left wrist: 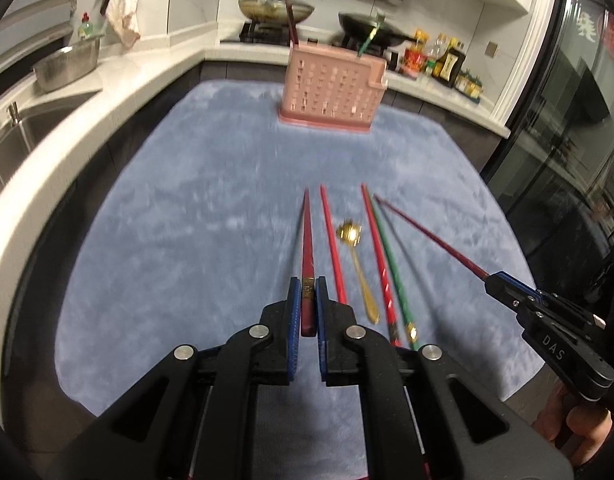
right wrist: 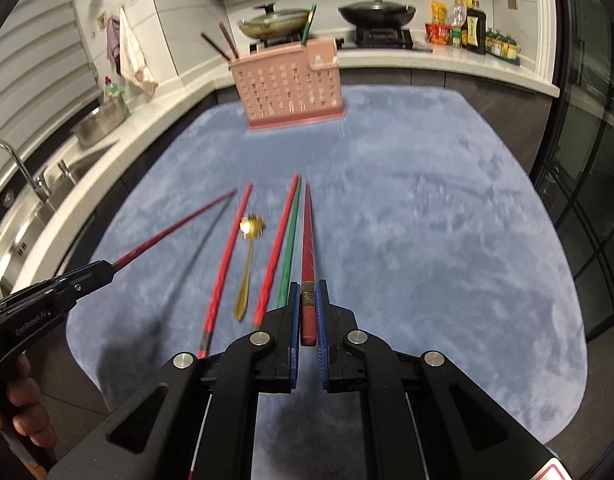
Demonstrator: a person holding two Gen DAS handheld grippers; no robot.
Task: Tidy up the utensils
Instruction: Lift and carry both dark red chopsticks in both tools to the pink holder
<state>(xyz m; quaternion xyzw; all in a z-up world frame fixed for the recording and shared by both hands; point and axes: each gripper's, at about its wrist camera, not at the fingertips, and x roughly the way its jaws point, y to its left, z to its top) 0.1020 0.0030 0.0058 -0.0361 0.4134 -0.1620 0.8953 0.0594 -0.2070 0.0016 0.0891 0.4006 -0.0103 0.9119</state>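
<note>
My left gripper [left wrist: 307,292] is shut on the thick end of a dark red chopstick [left wrist: 307,240], held above the blue cloth [left wrist: 187,220]. My right gripper [right wrist: 307,294] is shut on a second dark red chopstick [right wrist: 308,236], also off the cloth. Each gripper shows in the other's view: the right gripper [left wrist: 493,280], the left gripper [right wrist: 103,270]. Between them on the cloth lie two red chopsticks [left wrist: 333,248] [left wrist: 377,252], a green chopstick [left wrist: 391,264] and a gold spoon [left wrist: 357,264]. At the far edge stands a pink utensil holder [left wrist: 333,88] [right wrist: 287,88] with dark chopsticks and a green one inside.
A white counter curves around the cloth, with a sink [right wrist: 35,200] and steel bowl [left wrist: 65,66] at left. Behind the holder are a stove with a lidded pan [right wrist: 275,20] and a black wok [right wrist: 377,12], bottles [right wrist: 467,28] at right, and a dark glass door [left wrist: 567,120].
</note>
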